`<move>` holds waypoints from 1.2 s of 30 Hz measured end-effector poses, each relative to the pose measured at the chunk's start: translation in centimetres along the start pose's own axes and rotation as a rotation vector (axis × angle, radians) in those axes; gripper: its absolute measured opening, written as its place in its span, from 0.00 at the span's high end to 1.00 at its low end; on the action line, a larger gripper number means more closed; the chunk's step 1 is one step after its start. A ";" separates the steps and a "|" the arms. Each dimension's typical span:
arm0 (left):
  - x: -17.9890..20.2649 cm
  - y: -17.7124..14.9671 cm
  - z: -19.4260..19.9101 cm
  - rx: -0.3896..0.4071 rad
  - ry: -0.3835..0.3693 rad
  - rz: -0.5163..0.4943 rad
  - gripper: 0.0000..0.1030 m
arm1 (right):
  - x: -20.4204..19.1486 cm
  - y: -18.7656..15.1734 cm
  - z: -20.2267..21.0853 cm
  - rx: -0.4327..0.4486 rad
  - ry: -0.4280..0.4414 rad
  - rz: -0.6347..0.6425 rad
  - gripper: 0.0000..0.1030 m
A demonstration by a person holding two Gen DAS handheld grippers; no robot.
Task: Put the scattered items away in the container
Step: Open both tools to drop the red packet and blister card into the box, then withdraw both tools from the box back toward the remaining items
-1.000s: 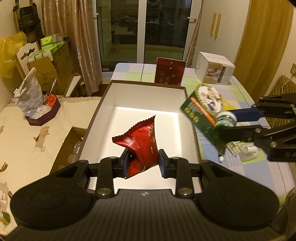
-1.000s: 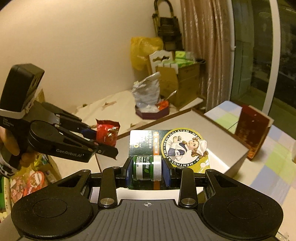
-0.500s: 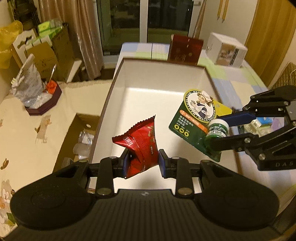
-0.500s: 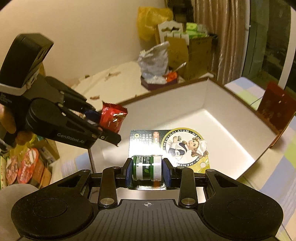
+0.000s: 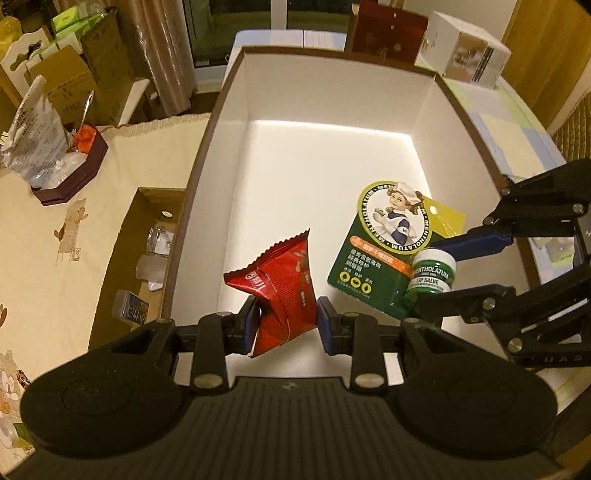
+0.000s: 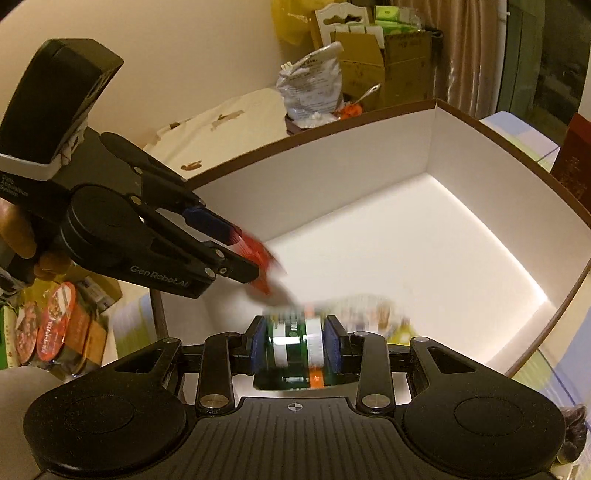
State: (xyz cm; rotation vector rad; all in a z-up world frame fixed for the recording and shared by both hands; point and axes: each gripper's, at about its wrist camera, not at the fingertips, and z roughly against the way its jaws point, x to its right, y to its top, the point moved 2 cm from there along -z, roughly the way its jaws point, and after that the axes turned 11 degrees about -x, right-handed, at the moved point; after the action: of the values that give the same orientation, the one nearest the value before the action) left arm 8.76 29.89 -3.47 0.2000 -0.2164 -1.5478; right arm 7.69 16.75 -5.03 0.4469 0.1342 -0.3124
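Observation:
Both grippers hang over the open white box with brown rim [image 5: 207,147] [image 6: 436,105]. In the left wrist view my left gripper [image 5: 287,325] has its blue pads on a crumpled red snack packet [image 5: 284,284], and its jaws are opening. From the right, my right gripper [image 5: 426,271] reaches in around a green lip salve card pack [image 5: 384,236]. In the right wrist view the right gripper [image 6: 295,350] is opening. The lip salve pack [image 6: 291,347] is smeared between its pads with a sliver of gap, slipping loose. The left gripper [image 6: 243,254] and the red packet [image 6: 262,254] show there too, blurred.
A dark red carton [image 5: 388,33] and a white carton [image 5: 469,55] stand beyond the box's far wall. An open cardboard box [image 5: 147,236] lies left of it. A maroon tray with a foil bag [image 5: 70,166] sits further left. Round snack tubs [image 6: 48,325] lie low left.
Both grippers have sunk and tilted down over the box. The lip salve pack has come over the rim and inside. It has turned blurred between the right pads, which stand slightly wider.

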 end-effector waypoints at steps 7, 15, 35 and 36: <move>0.1 0.0 -0.5 -0.016 0.011 -0.016 0.66 | -0.2 -0.4 1.6 0.049 -0.012 0.007 0.21; 0.4 -0.5 0.2 -0.018 0.014 -0.013 0.61 | -0.5 -0.9 2.7 0.046 -0.055 0.043 0.21; 3.7 -1.3 4.4 0.031 0.048 -0.062 0.50 | -1.4 -2.8 5.5 0.068 -0.109 0.001 0.21; 3.9 -1.3 4.7 0.034 0.051 -0.066 0.50 | -1.5 -3.0 5.8 0.070 -0.111 -0.002 0.21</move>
State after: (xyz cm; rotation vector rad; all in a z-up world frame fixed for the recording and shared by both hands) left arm 6.34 25.98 0.74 0.2757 -0.1975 -1.6033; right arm 5.67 12.05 -0.79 0.4978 0.0160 -0.3443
